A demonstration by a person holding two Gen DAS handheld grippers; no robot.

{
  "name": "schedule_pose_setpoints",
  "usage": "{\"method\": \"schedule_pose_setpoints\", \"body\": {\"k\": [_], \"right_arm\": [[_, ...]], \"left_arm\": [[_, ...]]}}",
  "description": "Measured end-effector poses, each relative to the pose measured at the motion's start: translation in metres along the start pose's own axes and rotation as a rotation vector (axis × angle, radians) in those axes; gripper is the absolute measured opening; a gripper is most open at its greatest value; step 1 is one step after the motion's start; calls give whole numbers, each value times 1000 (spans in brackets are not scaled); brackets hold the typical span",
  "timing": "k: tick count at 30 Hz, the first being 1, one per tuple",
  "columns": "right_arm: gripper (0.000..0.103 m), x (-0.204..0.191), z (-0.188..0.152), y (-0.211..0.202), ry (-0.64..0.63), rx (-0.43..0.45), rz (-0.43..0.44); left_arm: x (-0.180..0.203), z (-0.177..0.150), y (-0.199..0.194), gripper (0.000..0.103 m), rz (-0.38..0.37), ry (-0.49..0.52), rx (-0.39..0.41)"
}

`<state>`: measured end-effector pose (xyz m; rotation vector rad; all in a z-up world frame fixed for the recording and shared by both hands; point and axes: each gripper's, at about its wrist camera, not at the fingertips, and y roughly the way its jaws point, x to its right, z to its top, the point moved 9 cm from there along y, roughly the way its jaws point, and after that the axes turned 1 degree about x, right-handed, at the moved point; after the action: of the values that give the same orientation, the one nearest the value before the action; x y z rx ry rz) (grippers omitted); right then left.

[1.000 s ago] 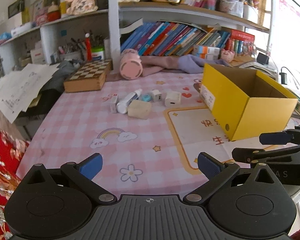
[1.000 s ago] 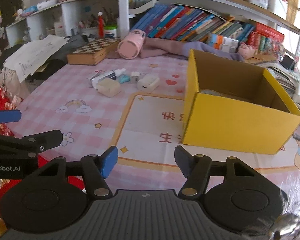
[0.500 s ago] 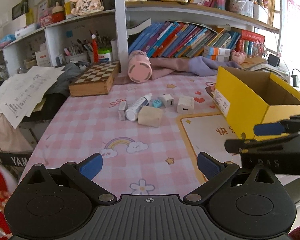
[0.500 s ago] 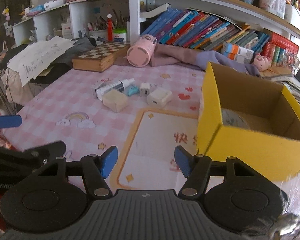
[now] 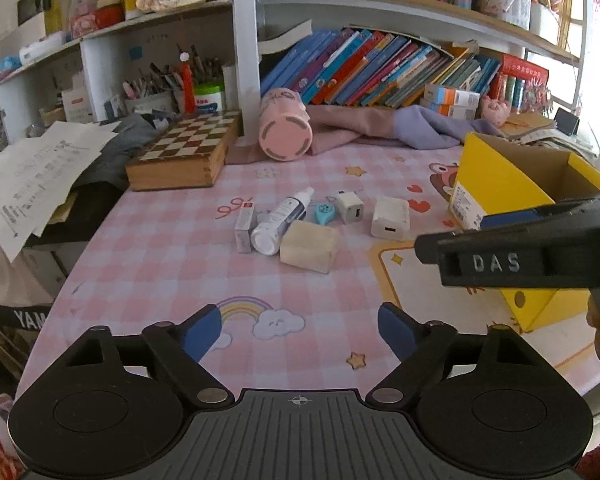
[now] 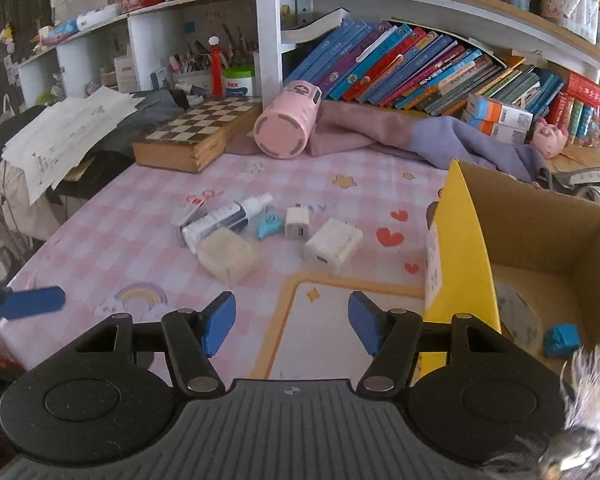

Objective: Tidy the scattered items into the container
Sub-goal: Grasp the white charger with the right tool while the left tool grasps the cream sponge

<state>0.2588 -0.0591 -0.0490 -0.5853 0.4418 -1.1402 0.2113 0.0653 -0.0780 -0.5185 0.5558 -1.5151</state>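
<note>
Jaws first: the left gripper point(image 5: 300, 330) has its blue pads apart and closing, with nothing between them but the pink checked tabletop point(image 5: 172, 264) and its rainbow print. The right gripper point(image 6: 292, 322) holds its jaws at a middling gap, also empty, over the tabletop near the yellow border of the printed panel.

Going left to right across the tabletop, loose papers point(image 5: 36, 176) hang over the far left edge, and beside them a wooden chessboard box point(image 5: 184, 152) lies flat near the shelves. A pink cylindrical cup point(image 5: 286, 132) lies on its side just right of it, against a heap of pink and lilac cloth point(image 5: 384, 130).

In the middle sit the scattered items, close together: a small narrow box point(image 5: 245, 226), a white spray bottle point(image 5: 282, 222) lying touching it, a beige block point(image 5: 309, 246) against the bottle's base, a little teal trinket point(image 5: 323, 213), a small white charger cube point(image 5: 350, 207) and a larger white charger point(image 5: 390, 222), slightly apart.

Right of them stands the open yellow cardboard box point(image 6: 460, 256). Inside it lie a roll of tape point(image 6: 516, 316) and a small blue object point(image 6: 562, 340). In the left wrist view the right gripper's dark body crosses in front of the box.
</note>
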Motion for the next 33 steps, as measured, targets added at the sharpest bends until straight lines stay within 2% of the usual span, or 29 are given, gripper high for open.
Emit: {"method": "schedule_pose_setpoints", "body": {"k": [12, 16, 19, 24, 33], "right_arm": [[65, 20, 24, 52, 43, -75, -27], [73, 28, 33, 69, 79, -99, -39], [73, 33, 39, 81, 113, -119, -41], [73, 34, 48, 99, 100, -135, -53], [72, 43, 45, 129, 121, -207, -73]], "left_arm": [[8, 19, 52, 79, -8, 29, -39], [9, 28, 69, 79, -15, 44, -42], [11, 32, 82, 79, -26, 53, -48], [13, 34, 105, 79, -42, 49, -76], [11, 36, 134, 76, -58, 32, -117]]}}
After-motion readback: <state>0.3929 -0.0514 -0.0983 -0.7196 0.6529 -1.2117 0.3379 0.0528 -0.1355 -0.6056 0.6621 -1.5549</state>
